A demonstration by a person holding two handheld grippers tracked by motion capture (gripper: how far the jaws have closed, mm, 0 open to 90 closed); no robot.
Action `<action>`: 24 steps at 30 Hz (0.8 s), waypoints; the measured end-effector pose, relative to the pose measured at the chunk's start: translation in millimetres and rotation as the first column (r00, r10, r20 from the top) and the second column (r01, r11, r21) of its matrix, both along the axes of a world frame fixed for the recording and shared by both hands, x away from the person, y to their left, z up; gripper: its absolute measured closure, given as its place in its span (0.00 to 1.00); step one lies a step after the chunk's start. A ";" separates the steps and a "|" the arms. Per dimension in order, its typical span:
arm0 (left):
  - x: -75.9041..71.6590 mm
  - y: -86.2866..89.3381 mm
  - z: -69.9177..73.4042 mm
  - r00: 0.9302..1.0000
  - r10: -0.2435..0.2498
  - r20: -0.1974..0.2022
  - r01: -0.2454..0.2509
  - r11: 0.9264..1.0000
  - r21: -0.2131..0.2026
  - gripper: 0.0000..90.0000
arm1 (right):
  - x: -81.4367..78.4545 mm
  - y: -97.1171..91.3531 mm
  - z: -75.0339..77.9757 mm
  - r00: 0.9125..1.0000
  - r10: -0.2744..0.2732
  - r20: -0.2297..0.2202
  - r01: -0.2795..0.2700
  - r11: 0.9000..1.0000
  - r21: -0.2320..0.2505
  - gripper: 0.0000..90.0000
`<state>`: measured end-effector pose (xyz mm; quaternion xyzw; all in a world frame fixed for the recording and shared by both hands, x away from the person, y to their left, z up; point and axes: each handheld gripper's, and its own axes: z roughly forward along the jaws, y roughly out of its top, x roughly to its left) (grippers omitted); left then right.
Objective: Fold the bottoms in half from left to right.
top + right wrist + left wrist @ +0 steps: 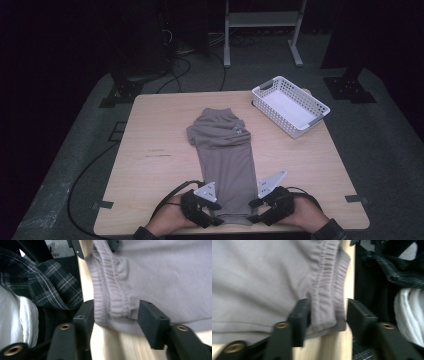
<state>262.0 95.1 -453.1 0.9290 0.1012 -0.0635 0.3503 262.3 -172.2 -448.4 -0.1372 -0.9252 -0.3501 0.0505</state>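
1. You are working at the near edge of the wooden table (150,130), where the grey shorts (225,150) are lying lengthwise, stretching away from your fingers, with the far end folded over.
2. The white basket (290,105) is sitting well beyond your right fingers, apart from the cloth.
3. The elastic waistband (324,290) is lying at the table edge, its two corners sitting between your jaws.
4. Your left gripper (325,315) is standing with its fingers apart around the left corner; one finger (299,317) is touching the cloth, the other standing clear.
5. Your right gripper (115,315) is likewise standing spread around the right corner, not pinching.
6. By my reading, you are setting up or letting go of a waistband grip between folds. If folding onward, you are needing both jaws closing firmly on the band, then lifting evenly.
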 end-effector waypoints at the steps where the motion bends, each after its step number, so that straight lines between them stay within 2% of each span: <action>1: -1.9 -0.2 -1.0 1.000 -0.006 0.002 0.006 1.000 -0.002 0.48 | -2.2 0.7 0.1 1.000 0.007 0.006 -0.007 1.000 0.007 0.45; 3: -4.5 -0.6 -2.3 1.000 -0.012 0.010 0.012 1.000 0.001 0.44 | -4.6 2.3 -0.2 1.000 0.017 0.014 -0.017 1.000 0.003 0.43; 4: -9.1 -1.9 -5.1 0.999 -0.005 0.035 0.004 1.000 0.014 0.43 | -9.0 7.2 -2.3 0.999 0.039 0.038 -0.038 0.999 -0.012 0.40; 7: -10.8 -3.4 -7.0 0.998 -0.012 0.055 0.010 0.999 0.037 0.44 | -12.0 13.0 -5.0 0.998 0.053 0.047 -0.051 0.998 -0.031 0.39; 8: -11.8 -5.0 -9.1 0.997 -0.009 0.072 0.005 0.999 0.049 0.46 | -13.7 17.8 -8.0 0.995 0.067 0.080 -0.062 0.997 -0.055 0.39; 9: -11.4 -5.1 -8.9 0.998 -0.007 0.070 0.003 0.999 0.050 0.47 | -14.1 19.0 -8.0 0.993 0.068 0.097 -0.062 0.996 -0.065 0.39; 12: -11.1 -5.0 -8.7 0.997 0.003 0.082 -0.008 0.998 0.055 0.52 | -14.7 17.6 0.5 0.990 0.059 0.131 -0.055 0.998 -0.040 0.39; 14: -10.1 -4.4 -9.0 0.996 0.008 0.085 -0.012 0.999 0.052 0.56 | -15.0 18.4 4.1 0.989 0.077 0.130 -0.075 0.997 -0.016 0.39; 17: -9.4 -4.1 -8.9 0.996 0.007 0.089 -0.012 0.998 0.054 0.58 | -14.7 26.2 -4.6 0.986 0.115 0.123 -0.109 0.992 -0.056 0.38; 19: -9.7 -4.1 -8.8 0.995 0.009 0.095 -0.015 0.998 0.057 0.60 | -15.5 29.9 -13.2 0.981 0.140 0.135 -0.127 0.987 -0.101 0.38; 20: -8.9 -3.3 -8.6 0.995 0.009 0.097 -0.015 0.998 0.060 0.63 | -15.5 30.1 -15.2 0.980 0.145 0.138 -0.131 0.986 -0.108 0.40; 22: -7.5 -1.8 -9.5 0.996 0.023 0.084 -0.027 0.999 0.044 0.66 | -16.5 28.1 -16.9 0.972 0.142 0.186 -0.123 0.986 -0.108 0.53; 24: -5.0 -0.2 -10.3 0.997 0.036 0.067 -0.038 0.999 0.031 0.71 | -13.5 25.4 -16.8 0.972 0.126 0.196 -0.108 0.989 -0.097 0.67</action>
